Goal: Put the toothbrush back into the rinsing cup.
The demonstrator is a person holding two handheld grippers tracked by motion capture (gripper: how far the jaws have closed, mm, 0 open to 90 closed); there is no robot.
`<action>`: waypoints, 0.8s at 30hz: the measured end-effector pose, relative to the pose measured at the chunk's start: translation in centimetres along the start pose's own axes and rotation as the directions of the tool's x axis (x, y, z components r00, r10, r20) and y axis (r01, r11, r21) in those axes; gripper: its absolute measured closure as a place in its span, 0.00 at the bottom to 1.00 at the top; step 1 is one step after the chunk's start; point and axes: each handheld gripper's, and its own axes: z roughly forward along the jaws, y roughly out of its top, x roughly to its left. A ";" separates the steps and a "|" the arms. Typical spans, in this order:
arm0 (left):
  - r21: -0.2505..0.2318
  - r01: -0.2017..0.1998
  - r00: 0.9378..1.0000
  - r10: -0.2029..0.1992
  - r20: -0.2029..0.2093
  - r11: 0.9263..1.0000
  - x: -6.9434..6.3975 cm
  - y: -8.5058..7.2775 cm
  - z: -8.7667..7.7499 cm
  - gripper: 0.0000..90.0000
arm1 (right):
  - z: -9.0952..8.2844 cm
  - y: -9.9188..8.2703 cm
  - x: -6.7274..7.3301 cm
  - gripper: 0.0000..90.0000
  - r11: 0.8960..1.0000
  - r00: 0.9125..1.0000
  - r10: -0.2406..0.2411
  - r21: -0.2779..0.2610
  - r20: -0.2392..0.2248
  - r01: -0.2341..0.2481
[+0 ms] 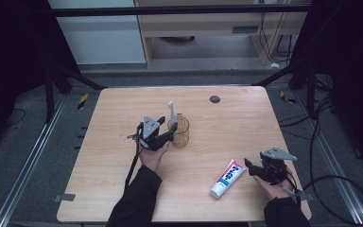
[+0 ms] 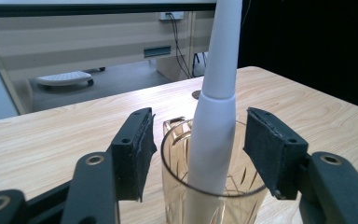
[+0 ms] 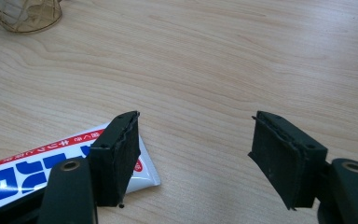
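The wooden table [image 1: 123,198] carries an amber glass cup [image 1: 180,132] near its middle. A white toothbrush [image 2: 214,126] stands in it, leaning on the rim. The left gripper [image 2: 198,149] straddles it, jaws apart, not touching. The right gripper [image 3: 193,149] gapes empty beside a toothpaste tube [image 1: 228,178] near the front right corner; its red and blue print is legible in the right gripper view.

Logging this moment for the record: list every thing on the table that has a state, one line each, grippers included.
toothbrush: standing in the cup, leaning on its rim, between the open jaws, not gripped.
cup: upright on the table, holding the toothbrush.
toothpaste tube: lying flat, cap on, untouched.
left gripper: open, jaws either side of the toothbrush.
right gripper: open, empty, beside the tube's crimped end.
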 end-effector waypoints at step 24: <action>0.157 -0.065 0.997 0.071 -0.036 0.985 2.1 -0.5 -4.3 0.42 | -1.0 0.2 0.1 0.34 1.000 1.000 0.011 -0.026 0.001 -0.011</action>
